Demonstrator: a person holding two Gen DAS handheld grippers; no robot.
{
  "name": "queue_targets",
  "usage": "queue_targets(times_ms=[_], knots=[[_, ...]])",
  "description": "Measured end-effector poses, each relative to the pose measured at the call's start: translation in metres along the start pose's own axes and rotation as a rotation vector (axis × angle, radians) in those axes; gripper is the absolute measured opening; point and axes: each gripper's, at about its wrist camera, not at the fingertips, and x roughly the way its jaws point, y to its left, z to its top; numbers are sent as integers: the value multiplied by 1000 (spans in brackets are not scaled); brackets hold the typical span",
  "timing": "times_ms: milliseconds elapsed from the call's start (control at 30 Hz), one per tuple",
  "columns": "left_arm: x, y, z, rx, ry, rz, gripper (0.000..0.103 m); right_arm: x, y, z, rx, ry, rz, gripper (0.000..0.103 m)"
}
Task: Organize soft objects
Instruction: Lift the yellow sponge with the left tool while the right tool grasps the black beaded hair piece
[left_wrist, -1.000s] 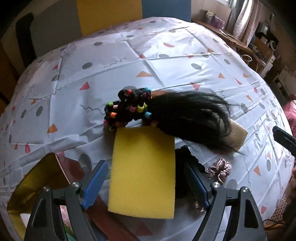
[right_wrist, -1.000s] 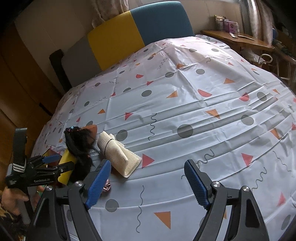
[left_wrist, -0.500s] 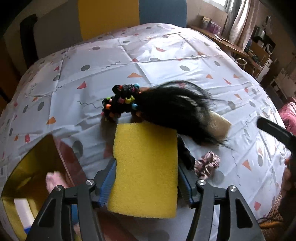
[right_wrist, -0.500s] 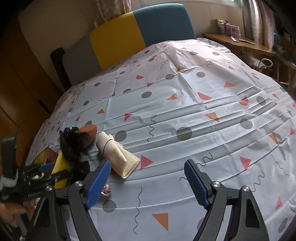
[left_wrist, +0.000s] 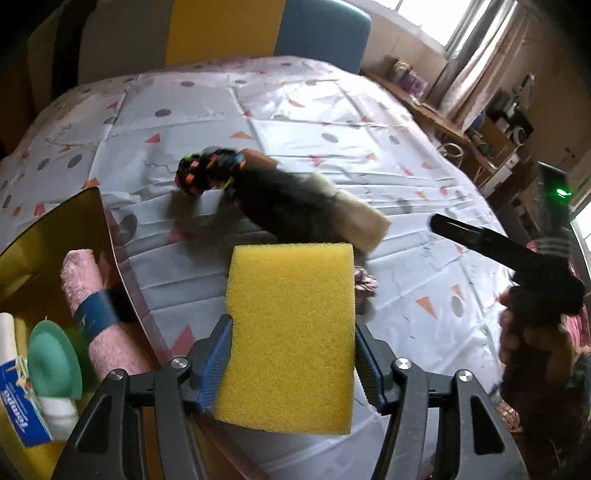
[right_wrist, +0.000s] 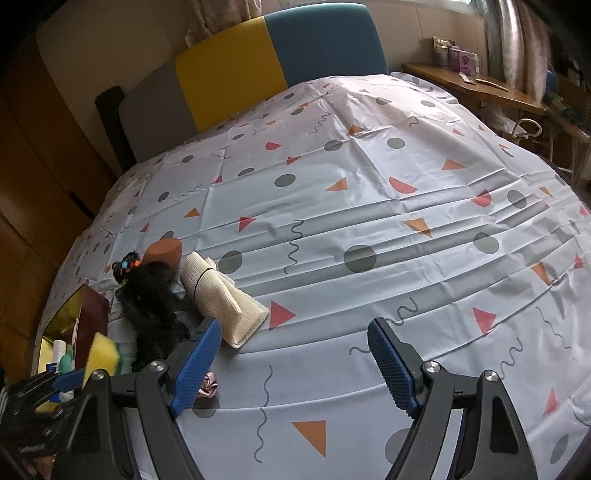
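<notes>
My left gripper (left_wrist: 291, 365) is shut on a yellow sponge (left_wrist: 291, 332) and holds it above the table, right of an open gold-lined box (left_wrist: 40, 251). The sponge also shows in the right wrist view (right_wrist: 103, 354). On the cloth lie a black hairpiece with coloured beads (left_wrist: 258, 188), a cream rolled cloth (left_wrist: 364, 219) and a pink scrunchie (left_wrist: 365, 284), partly hidden behind the sponge. My right gripper (right_wrist: 295, 365) is open and empty over the cloth, right of the hairpiece (right_wrist: 151, 295) and the cream roll (right_wrist: 221, 295).
The box holds a pink rolled towel (left_wrist: 88, 299), a green round item (left_wrist: 55, 362) and a white-blue packet (left_wrist: 22, 402). An orange-brown sponge (right_wrist: 164, 251) lies behind the hairpiece. A patterned tablecloth (right_wrist: 369, 206) covers the table. A multicoloured chair (right_wrist: 273, 62) stands behind.
My left gripper closed on the yellow sponge and lifted it off the table, drawing back toward the box. The box interior has come into view. The right gripper stayed open, nearly still.
</notes>
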Motion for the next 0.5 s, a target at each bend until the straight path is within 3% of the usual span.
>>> queue_targets(times_ms=[300, 433, 500], knots=[[-19, -54, -61, 137, -30, 42, 62, 1, 3, -2, -20, 11, -6, 82], [-12, -75, -94, 215, -39, 103, 62, 1, 4, -3, -28, 10, 1, 82], [-2, -82, -108, 263, -49, 171, 62, 0, 6, -4, -32, 9, 9, 82]])
